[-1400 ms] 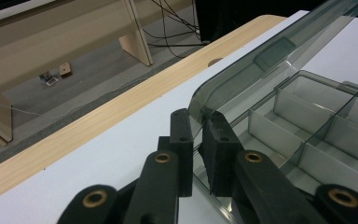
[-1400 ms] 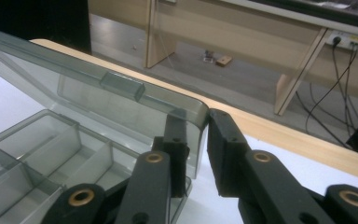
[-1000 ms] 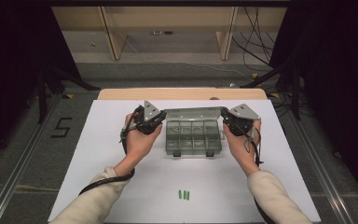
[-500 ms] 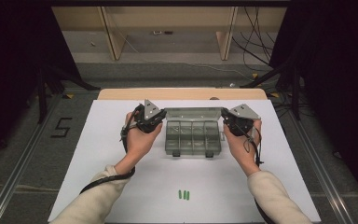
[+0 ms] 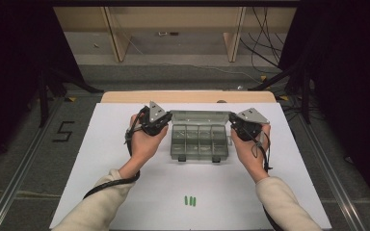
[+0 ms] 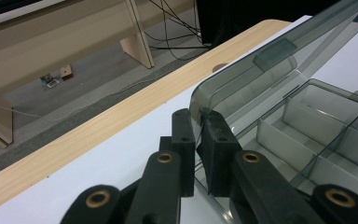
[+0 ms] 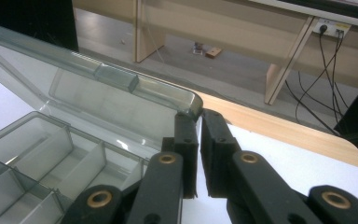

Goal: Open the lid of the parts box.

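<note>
raised lid (image 5: 200,116) behind open compartments (image 5: 200,139)

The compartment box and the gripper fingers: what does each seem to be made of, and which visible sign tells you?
Compartment box: apparently smoky clear plastic, glossy; dividers and table show through its lid.
Fingers: likely matte black plastic or rubber, dull, without shine.
Table: white matte sheet over a pale wood-look edge.

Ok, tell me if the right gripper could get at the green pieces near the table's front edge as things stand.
Probably not yet: the right gripper is shut on the lid of the box. The white table between it and the green pieces is bare, so once it lets go the way looks free.
</note>
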`<move>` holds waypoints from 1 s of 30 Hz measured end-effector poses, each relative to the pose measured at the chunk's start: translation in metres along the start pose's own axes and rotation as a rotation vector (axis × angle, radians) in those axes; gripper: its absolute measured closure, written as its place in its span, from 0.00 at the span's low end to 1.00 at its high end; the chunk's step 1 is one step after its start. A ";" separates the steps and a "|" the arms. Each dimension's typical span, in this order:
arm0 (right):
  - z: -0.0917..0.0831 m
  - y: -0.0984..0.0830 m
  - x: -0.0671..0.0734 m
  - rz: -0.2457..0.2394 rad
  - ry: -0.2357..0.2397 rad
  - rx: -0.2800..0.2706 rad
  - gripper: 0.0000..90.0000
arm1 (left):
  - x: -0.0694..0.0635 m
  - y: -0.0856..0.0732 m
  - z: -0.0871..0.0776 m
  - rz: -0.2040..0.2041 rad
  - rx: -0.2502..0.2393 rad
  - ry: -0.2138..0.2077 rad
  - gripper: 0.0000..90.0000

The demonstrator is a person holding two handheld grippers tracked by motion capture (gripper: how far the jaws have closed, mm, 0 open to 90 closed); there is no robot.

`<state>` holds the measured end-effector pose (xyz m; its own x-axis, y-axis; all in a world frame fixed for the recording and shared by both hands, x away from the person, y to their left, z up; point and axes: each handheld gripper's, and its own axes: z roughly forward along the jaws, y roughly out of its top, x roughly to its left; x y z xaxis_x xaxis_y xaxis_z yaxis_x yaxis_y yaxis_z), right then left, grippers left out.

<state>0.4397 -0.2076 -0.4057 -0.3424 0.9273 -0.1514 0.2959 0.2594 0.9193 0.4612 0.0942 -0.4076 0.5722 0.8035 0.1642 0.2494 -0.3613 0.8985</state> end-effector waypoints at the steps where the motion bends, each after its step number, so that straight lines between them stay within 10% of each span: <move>1: 0.000 0.000 0.000 0.001 0.004 0.003 0.96 | 0.000 0.000 0.000 0.002 0.000 0.000 0.94; 30: 0.002 0.003 -0.004 0.015 0.013 0.010 0.96 | 0.005 0.006 0.007 -0.013 0.002 -0.003 0.94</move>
<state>0.4433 -0.2103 -0.4028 -0.3496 0.9275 -0.1327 0.3101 0.2482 0.9177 0.4709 0.0929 -0.4046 0.5712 0.8067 0.1517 0.2584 -0.3521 0.8996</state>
